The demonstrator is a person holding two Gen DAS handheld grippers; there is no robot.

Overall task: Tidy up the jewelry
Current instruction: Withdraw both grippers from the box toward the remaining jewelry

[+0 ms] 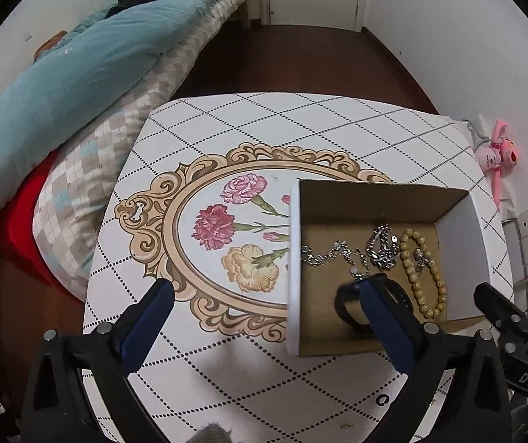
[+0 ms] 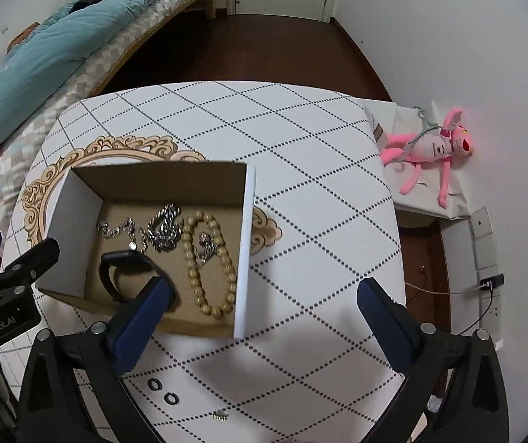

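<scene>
Left wrist view: the only readable writing is "DAS" in white on the black body of the right gripper (image 1: pixel 507 288), which enters at four o'clock. The left gripper (image 1: pixel 267 289) has its blue-padded fingers spread wide with nothing between them; the right-hand finger hangs over the cardboard box (image 1: pixel 459 229) at three o'clock. The box is square, open-topped, white outside and raw brown inside. In it lie a tangled silver chain (image 1: pixel 352 253), a loop of round tan wooden beads (image 1: pixel 424 271) and a black band (image 1: pixel 345 306), partly hidden by the finger. The table (image 1: pixel 264 118) wears a smooth white cover with a dotted diamond grid and a gilt scrolled oval framing printed carnations.

Right wrist view: "GenRobot.AI" reads on the left gripper (image 2: pixel 13 254) at nine o'clock. The right gripper (image 2: pixel 266 293) also stands wide and empty, above the box's (image 2: pixel 243 258) right wall. Two small black rings (image 2: pixel 162 391) and a small gold piece (image 2: pixel 220 415) lie on the cover at six o'clock. A pink plush toy (image 2: pixel 430 151) lies at two o'clock.
</scene>
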